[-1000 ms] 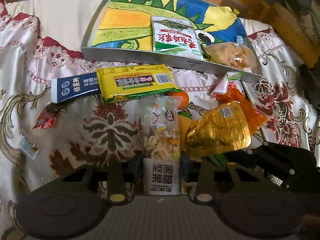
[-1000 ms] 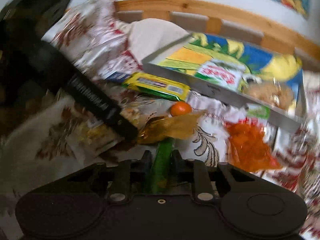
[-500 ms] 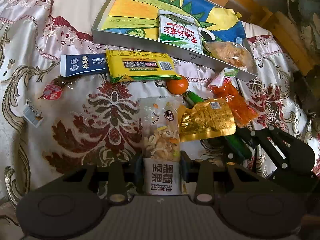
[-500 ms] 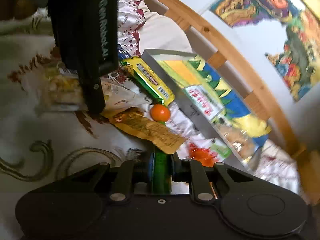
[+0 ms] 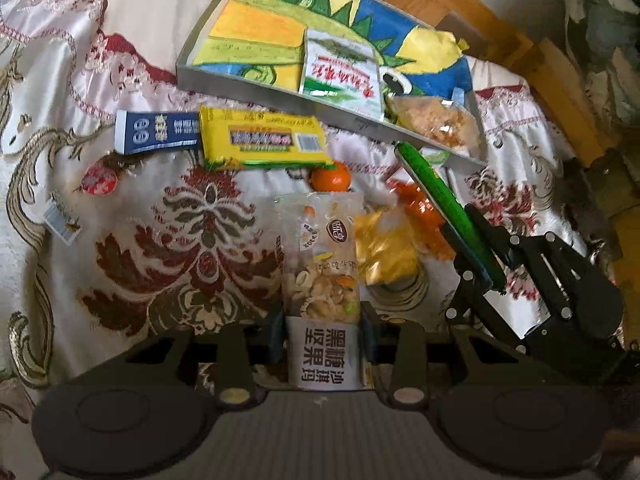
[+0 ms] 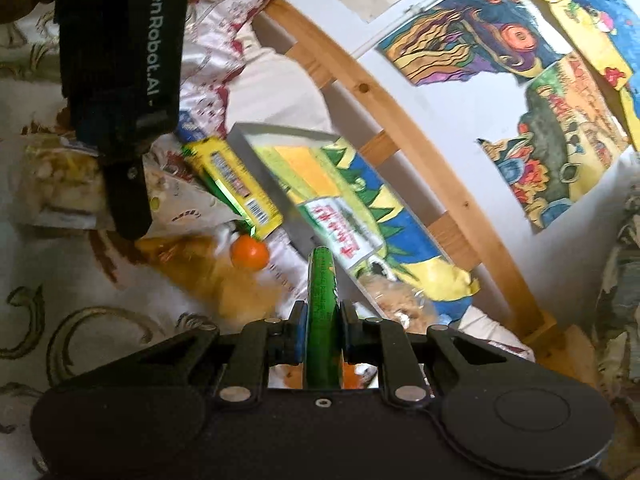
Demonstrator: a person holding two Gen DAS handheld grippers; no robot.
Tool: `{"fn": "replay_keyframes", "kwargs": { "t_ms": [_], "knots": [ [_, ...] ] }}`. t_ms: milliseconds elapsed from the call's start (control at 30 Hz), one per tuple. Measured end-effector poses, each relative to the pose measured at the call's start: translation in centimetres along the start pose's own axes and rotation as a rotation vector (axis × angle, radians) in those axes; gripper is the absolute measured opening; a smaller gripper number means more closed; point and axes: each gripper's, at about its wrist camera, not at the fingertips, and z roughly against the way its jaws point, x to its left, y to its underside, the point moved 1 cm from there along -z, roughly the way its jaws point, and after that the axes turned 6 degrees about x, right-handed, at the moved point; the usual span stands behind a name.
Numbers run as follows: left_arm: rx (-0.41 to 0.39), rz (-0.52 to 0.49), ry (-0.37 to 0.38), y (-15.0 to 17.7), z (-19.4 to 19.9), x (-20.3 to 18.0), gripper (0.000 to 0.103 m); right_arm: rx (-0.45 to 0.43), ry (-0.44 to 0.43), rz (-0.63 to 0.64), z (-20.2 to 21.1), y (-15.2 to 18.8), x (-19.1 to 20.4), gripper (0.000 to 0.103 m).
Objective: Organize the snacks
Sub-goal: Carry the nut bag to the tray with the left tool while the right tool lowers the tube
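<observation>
Two grips: my left gripper (image 5: 322, 336) pinches the nut-mix packet (image 5: 320, 276). My right gripper (image 6: 322, 332) clamps the green stick pack (image 6: 321, 312) above the tray (image 5: 280, 92).

Bedroom, embroidered bedspread (image 5: 168, 248), wooden bedframe (image 6: 400, 108)

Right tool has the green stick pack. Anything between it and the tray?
Nothing visible. The green stick pack, gripped by the right tool, points at the tray; only its low near wall and open bedspread lie ahead.
</observation>
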Motion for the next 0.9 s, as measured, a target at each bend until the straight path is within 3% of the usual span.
{"fn": "replay_keyframes", "kwargs": {
  "t_ms": [133,400,667,900],
  "knots": [
    [-0.050,-0.010,0.008,-1.2,1.0,-0.9,0.041,-0.030,0.016,-0.041,0.3,-0.3,-1.2,0.017],
    [-0.164,-0.027,-0.051,-6.3,0.4,-3.6,0.041,-0.074,0.033,-0.170,-1.5,-1.0,-4.6,0.018],
    [-0.265,-0.084,-0.090,-12.8,-2.7,-7.3,0.041,-0.069,0.086,-0.341,-5.6,-0.5,-9.9,0.018],
    [-0.300,-0.128,-0.120,-16.6,-6.7,-9.2,0.041,-0.021,0.092,-0.483,-9.5,2.1,-13.2,0.018]
  ]
}}
